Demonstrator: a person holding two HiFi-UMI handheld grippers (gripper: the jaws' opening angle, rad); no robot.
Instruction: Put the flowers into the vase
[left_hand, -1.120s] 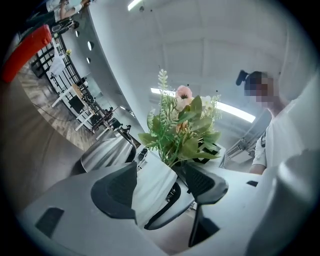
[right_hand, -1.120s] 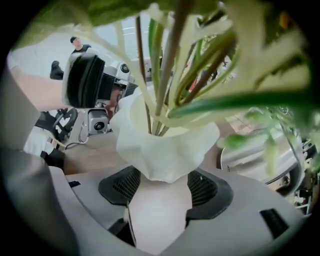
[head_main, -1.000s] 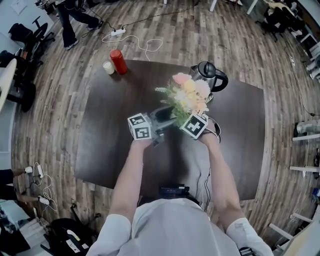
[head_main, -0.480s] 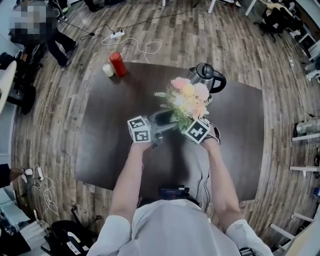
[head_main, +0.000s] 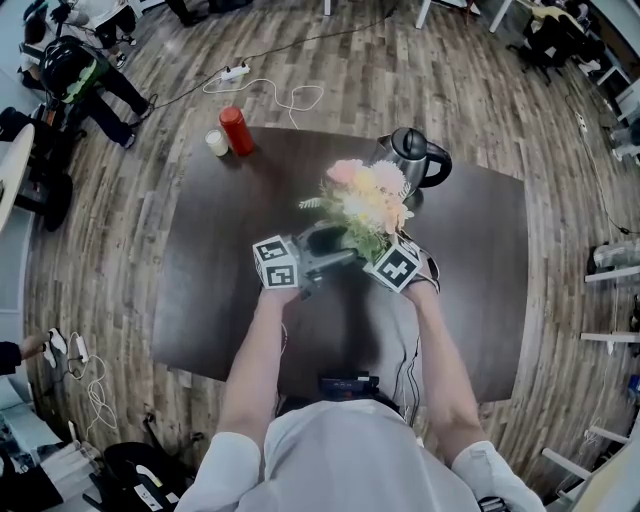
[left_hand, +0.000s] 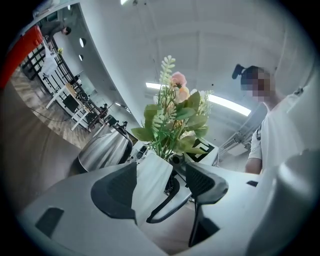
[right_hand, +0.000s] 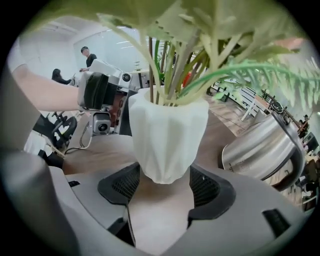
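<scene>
A bunch of pink, yellow and white flowers (head_main: 362, 195) with green leaves stands in a white faceted vase (right_hand: 167, 130), above the middle of the dark table (head_main: 215, 290). My right gripper (right_hand: 165, 192) is shut on the vase's narrow base, both pads against it. My left gripper (left_hand: 160, 182) stands open around the vase (left_hand: 152, 177) from the other side, the vase near its left pad and a gap at the right one. In the head view the left gripper (head_main: 318, 255) and the right gripper (head_main: 362, 248) meet under the flowers, which hide most of the vase.
A steel kettle (head_main: 415, 155) stands just behind the flowers, close on the right gripper's right (right_hand: 265, 150). A red can (head_main: 235, 128) and a small white cup (head_main: 216, 140) sit at the table's far left corner. People, chairs and cables are on the wooden floor around.
The flowers, vase and both grippers have shifted slightly left and away from me. The grips look the same.
</scene>
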